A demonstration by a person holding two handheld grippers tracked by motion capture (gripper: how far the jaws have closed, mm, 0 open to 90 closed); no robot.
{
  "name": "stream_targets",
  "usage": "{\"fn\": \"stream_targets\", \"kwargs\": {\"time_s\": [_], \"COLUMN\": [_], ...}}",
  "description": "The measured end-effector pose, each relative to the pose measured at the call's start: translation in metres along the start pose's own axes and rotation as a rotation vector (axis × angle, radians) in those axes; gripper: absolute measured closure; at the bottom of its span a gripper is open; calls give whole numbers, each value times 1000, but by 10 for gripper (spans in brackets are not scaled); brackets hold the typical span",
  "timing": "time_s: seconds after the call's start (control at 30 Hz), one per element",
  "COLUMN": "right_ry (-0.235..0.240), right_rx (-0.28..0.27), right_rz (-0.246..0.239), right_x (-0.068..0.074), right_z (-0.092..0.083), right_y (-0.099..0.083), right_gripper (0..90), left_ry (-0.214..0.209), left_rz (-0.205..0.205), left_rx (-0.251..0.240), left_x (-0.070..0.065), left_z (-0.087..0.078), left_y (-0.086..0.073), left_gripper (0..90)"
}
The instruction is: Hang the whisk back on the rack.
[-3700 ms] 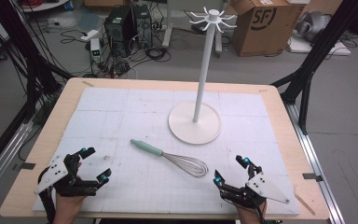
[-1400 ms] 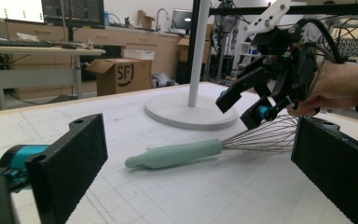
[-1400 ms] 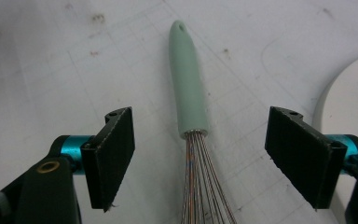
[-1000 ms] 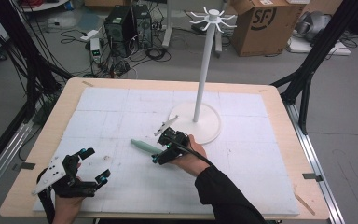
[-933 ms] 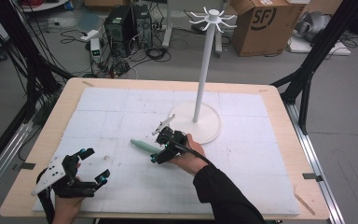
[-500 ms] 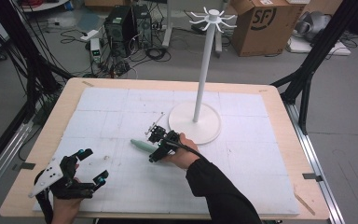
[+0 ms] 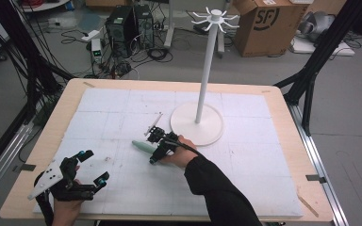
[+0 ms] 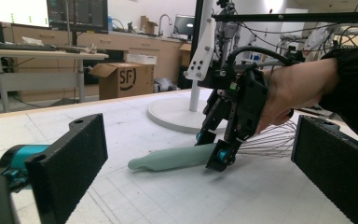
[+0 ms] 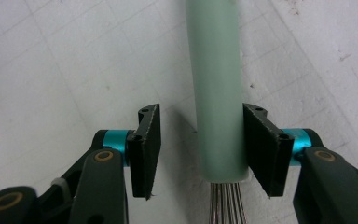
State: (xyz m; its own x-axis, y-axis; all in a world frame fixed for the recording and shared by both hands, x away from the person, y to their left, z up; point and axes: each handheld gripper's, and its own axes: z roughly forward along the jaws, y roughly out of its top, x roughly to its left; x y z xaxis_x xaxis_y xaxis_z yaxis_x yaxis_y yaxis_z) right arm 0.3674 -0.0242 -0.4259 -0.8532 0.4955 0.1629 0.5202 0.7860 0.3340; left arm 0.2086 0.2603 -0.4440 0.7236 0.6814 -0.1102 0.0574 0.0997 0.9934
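Note:
A whisk lies flat on the white mat, its pale green handle (image 7: 143, 146) pointing left and its wires (image 8: 271, 139) under the person's hand. My right gripper (image 7: 154, 149) reaches down over the handle, open, with one jaw on each side. In the right gripper view the handle (image 9: 214, 70) runs up between the jaws of my right gripper (image 9: 205, 144); the right pad (image 9: 261, 147) lies against it and the left pad (image 9: 148, 149) stands apart. My left gripper (image 7: 94, 166) rests open near the front left edge, holding nothing, and faces the whisk (image 8: 172, 157).
A white stand with a round base (image 7: 197, 123) and a tall pole (image 7: 205, 70) topped by hooks stands just behind the whisk, right of centre. The wooden table edge (image 7: 52, 136) frames the mat. Boxes and cables lie on the floor beyond.
My right gripper came from the front right edge to the whisk and slid left along it onto the handle. The left gripper has barely moved.

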Motion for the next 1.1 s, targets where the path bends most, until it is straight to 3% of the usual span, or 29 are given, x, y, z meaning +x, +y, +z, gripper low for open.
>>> {"fn": "stream_targets", "kwargs": {"time_s": [0.27, 0.3, 0.37, 0.63, 0.7, 0.83, 1.1], "right_ry": [40, 37, 47, 94, 127, 132, 169], "right_rx": [2, -3, -6, -12, -13, -16, -106], "right_rz": [25, 24, 26, 39, 69, 82, 103], "right_x": [-10, -11, -15, -23, -27, -31, -34], "right_z": [-1, -1, -1, -1, -2, -4, -27], "right_y": [0, 0, -1, -1, -2, -3, -8], "right_gripper": [586, 653, 670, 689, 691, 692, 692], "left_ry": [6, 5, 7, 9, 8, 9, 10], "left_rz": [-7, -7, -9, -12, -10, -10, -8], "left_rx": [-3, -3, -5, -8, -5, -8, -6], "left_x": [0, 0, 0, 0, 0, 0, 1], "left_z": [0, 0, 0, -1, -1, -2, -3], "left_y": [0, 0, 0, 0, 0, 0, 0], "left_gripper": [40, 40, 40, 40, 40, 40, 40]}}
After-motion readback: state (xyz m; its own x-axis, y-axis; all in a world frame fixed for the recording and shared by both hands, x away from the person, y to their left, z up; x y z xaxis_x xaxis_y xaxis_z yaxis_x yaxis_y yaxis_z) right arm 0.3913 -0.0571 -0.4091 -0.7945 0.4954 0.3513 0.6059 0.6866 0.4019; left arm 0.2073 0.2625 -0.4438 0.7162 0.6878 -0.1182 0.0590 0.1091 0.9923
